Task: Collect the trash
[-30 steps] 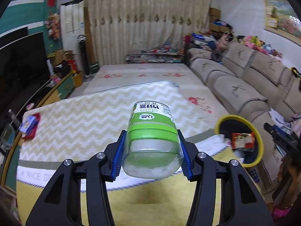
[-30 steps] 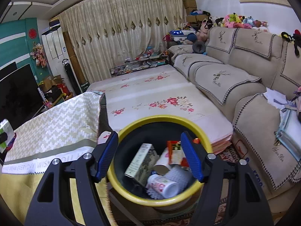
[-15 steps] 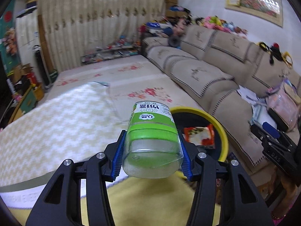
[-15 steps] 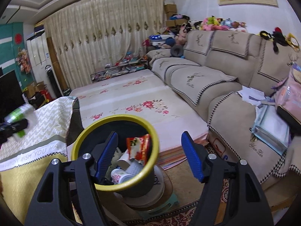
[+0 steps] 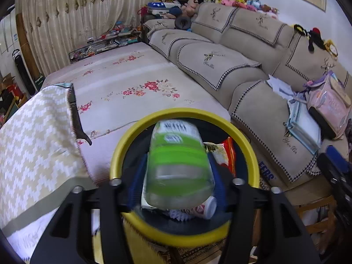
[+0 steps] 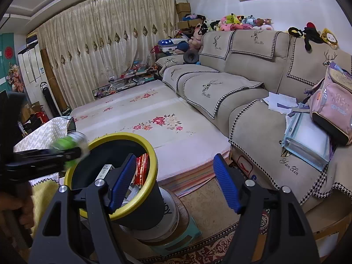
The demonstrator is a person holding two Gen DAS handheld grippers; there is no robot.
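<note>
Left wrist view: my left hand-held gripper [image 5: 178,182], jaws just widening, frees the blurred green-labelled bottle [image 5: 177,165] above the yellow-rimmed bin [image 5: 250,151]; right hand-held gripper [image 6: 173,184] gapes empty.

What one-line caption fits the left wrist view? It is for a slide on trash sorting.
Left gripper, jaws just opening, lets a green-labelled bottle go above the yellow-rimmed bin.
</note>
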